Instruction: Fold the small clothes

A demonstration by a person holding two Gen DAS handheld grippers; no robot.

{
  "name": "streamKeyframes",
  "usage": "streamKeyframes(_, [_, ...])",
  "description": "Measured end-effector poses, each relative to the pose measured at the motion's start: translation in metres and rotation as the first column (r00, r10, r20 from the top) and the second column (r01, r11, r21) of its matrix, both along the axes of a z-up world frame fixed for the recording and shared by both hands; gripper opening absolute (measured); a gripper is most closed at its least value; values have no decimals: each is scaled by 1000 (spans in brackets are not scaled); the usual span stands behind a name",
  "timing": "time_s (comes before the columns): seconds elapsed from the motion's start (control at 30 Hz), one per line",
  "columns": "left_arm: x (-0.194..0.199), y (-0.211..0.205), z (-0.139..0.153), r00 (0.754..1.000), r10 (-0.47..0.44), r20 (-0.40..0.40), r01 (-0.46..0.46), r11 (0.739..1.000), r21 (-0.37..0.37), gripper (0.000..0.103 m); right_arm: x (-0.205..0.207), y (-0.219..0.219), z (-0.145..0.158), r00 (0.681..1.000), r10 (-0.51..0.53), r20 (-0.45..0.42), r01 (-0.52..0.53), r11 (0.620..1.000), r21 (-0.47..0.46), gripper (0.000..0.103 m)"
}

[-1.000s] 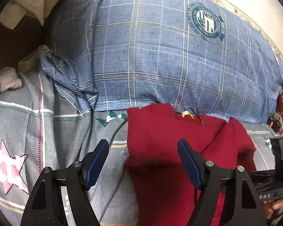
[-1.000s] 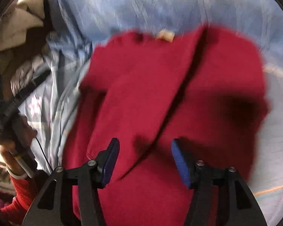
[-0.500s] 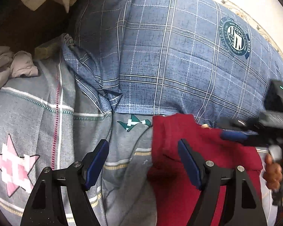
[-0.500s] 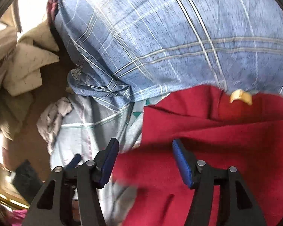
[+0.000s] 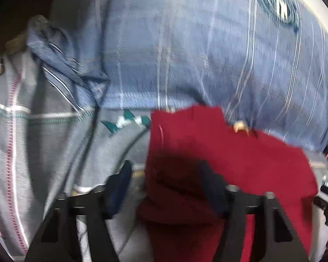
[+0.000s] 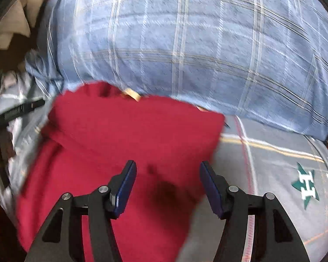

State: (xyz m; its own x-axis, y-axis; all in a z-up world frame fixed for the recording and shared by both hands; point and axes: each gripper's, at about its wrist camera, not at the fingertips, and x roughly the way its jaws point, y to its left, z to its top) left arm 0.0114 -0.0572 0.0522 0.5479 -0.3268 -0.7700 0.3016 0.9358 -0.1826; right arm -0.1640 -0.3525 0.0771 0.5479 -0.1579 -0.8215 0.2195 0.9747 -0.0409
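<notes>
Half a second ago our right gripper (image 6: 167, 185) reached across the red garment (image 6: 124, 144); now it hangs back over its right half, and both it and the left gripper (image 5: 164, 187) are spread, empty — the garment lies partly folded on the grey bedsheet (image 5: 54, 144), against the blue plaid pillow (image 6: 196, 50), so we judge the next fold due.

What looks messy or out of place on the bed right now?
The blue plaid pillow has its left corner crumpled and twisted instead of lying flat. The red garment lies partly folded and uneven, which fits mid-folding.
</notes>
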Motion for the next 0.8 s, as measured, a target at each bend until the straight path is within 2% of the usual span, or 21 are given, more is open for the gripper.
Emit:
streamKeyframes(0.1, [1,-8,-1,1000,-17,12,17,1000,10,50,2,-5,-15,999,-3,-45,1,998,-63,60])
streamKeyframes(0.17, [1,-9,2,999,-21,29,21,1000,14,50,7,-3,-24,999,14,-41,-18,995,-95,59])
streamKeyframes(0.27, [3,-4,2,1000,-9,24,9,1000,-10,50,13,-2,-31,998,17,-55,-23,992,-122,37])
streamKeyframes(0.3, [4,-3,2,1000,-4,19,5,1000,-18,50,11,-7,-29,1000,-11,-25,7,992,-127,19])
streamKeyframes(0.33, [2,-1,2,1000,-2,19,2,1000,-23,51,7,-15,-27,1000,-31,0,31,994,-103,11])
streamKeyframes(0.4, [-1,6,3,1000,10,24,-9,1000,-28,52,-3,-36,-20,995,-93,28,94,995,-19,9])
streamKeyframes(0.43, [-2,8,4,1000,17,26,-17,999,-28,52,-6,-40,-19,994,-108,27,109,994,-15,9])
streamKeyframes(0.5, [-8,10,6,999,26,29,-25,999,-30,52,-12,-49,-29,990,-140,-20,140,990,-33,9])
streamKeyframes(0.57, [-12,10,8,999,26,30,-25,999,-31,52,-16,-52,-38,989,-141,-45,142,990,15,9])
streamKeyframes(0.6, [-13,11,8,999,26,35,-25,999,-30,52,-18,-51,-35,989,-142,-43,143,989,27,12])
streamKeyframes(0.67, [-15,9,11,999,29,46,-28,999,-25,53,-27,-47,-18,990,-141,-22,142,987,71,22])
streamKeyframes(0.73, [-15,5,10,998,27,51,-27,1000,-15,54,-39,-43,4,990,-133,49,126,983,131,54])
streamKeyframes(0.77, [-15,3,8,998,25,51,-25,1000,-3,54,-41,-40,15,987,-138,85,126,983,132,59])
streamKeyframes(0.8, [-14,1,5,998,25,49,-26,1000,17,54,-37,-36,24,985,-143,100,131,985,112,59])
